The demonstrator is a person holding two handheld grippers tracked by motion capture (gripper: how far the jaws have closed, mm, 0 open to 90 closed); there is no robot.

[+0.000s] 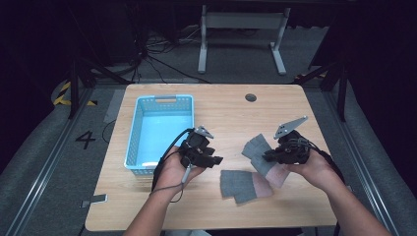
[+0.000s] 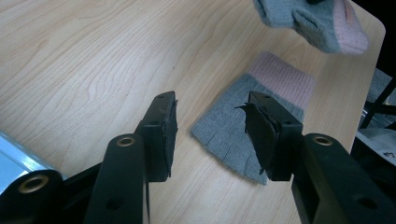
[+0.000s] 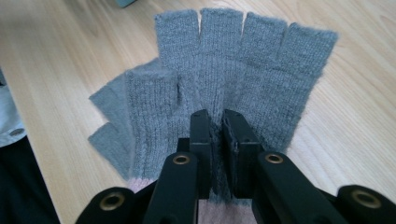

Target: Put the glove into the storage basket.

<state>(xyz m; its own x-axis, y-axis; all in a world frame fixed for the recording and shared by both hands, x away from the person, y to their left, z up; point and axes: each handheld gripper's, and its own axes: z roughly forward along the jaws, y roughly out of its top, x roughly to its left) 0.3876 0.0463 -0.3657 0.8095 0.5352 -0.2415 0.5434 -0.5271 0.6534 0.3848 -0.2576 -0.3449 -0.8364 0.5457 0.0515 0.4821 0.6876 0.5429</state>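
Currently your right gripper [image 3: 215, 140] has its jaws pinched on a fold of the grey fingerless glove [image 3: 224, 70], near the cuff end; knit bunches between the pads, and the four finger stubs fan away from you. From the high view this glove hangs lifted off the wooden table [image 1: 231, 105], its pink cuff toward your palm.

Your left gripper [image 2: 215, 135] stands with jaws parted and nothing between the pads. It hovers over the second glove [image 2: 254, 116], which lies flat on the table, grey body toward the jaws, pink cuff away. In the high view that second glove sits between your two hands, near the table's front edge.

The blue basket [image 1: 160, 130] sits just to the left of your left hand, open side up, with nothing visible inside.

Judgement: step in hand is the pickup of the pair, one glove lifted, the other not yet grasped. Next move probably calls for lowering the left jaws onto the flat glove, closing on a single fold of knit, then carrying both toward the basket. Watch that the pads catch fabric, not tabletop.
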